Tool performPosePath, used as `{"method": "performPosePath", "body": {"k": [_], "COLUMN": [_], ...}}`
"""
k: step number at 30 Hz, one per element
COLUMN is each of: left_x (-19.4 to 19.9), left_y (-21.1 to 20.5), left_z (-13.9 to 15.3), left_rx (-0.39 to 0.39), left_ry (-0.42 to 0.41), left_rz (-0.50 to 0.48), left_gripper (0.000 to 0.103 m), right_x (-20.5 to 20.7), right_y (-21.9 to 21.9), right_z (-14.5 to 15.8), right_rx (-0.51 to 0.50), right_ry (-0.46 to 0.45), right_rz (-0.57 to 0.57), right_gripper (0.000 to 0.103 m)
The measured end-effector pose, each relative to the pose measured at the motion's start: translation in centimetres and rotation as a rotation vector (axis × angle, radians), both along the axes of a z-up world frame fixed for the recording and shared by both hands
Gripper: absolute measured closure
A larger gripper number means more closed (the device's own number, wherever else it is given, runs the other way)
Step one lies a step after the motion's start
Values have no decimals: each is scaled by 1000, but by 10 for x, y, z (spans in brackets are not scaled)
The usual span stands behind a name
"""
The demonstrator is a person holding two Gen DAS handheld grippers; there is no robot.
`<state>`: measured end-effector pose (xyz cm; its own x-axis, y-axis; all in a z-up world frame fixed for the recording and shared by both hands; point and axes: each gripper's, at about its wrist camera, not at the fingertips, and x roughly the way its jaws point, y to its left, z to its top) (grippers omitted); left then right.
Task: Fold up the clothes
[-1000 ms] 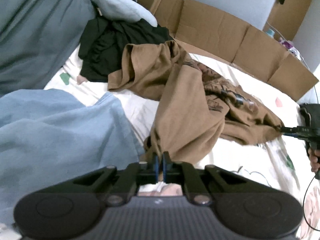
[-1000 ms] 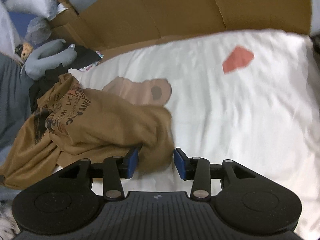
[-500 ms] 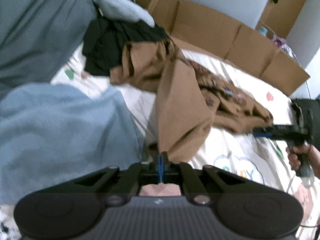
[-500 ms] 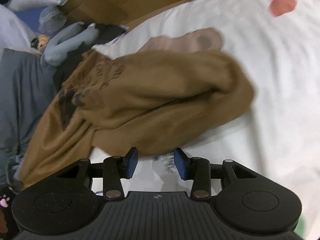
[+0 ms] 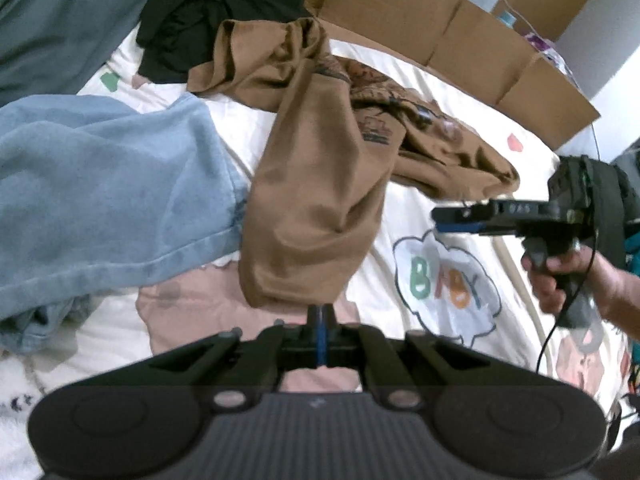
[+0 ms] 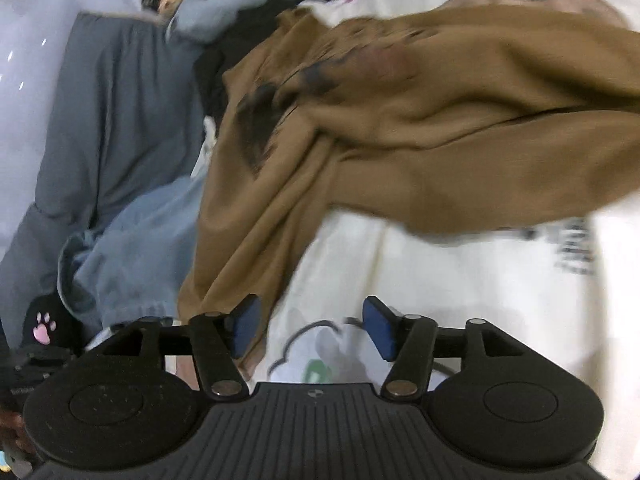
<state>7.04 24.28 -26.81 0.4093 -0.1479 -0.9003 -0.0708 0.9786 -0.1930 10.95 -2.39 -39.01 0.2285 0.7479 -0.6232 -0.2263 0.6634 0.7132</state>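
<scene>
Brown shirt (image 5: 316,208): soft, limp, bunched; hem pinched by left tool (image 5: 320,330). Right tool (image 6: 312,330) held wide, empty; opposite hem judged best gripped.

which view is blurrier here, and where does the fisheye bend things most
Right wrist view: blurrier, the print on the brown cotton t-shirt is smeared and the lettering on the white bedsheet streaks. Left wrist view: sharper, the shirt's graphic is readable-ish; the flattened brown cardboard edge curves near the rim, with dark vignette corners in both.
</scene>
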Motion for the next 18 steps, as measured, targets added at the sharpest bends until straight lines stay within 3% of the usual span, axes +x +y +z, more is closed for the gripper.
{"method": "performPosePath", "body": {"k": [6,10,12,14,15,18], "left_x": [5,8,10,14,16,22], "left_y": [8,14,17,20,21,23], "left_z": [-4,-8,-7,-6,-5,-5], "left_rx": [4,7,19,27,30,47], "left_ry": [-15,-18,-26,-38,-44,-62], "left_rz": [47,75,89,92,93,93], "left_gripper": [64,57,46,46,46,46], "right_x": [13,22,24,24,24,22], "right_y": [45,70,78,80,78,73], "right_z": [1,-5,-10,-10,-8,-2], "right_rx": [8,-9,-9,-13,-16,-27], "right_ry": [-22,-23,-10,-8,-14,-31], "right_rz": [49,54,43,46,54,78], "right_gripper": [38,38,41,66,87,97]}}
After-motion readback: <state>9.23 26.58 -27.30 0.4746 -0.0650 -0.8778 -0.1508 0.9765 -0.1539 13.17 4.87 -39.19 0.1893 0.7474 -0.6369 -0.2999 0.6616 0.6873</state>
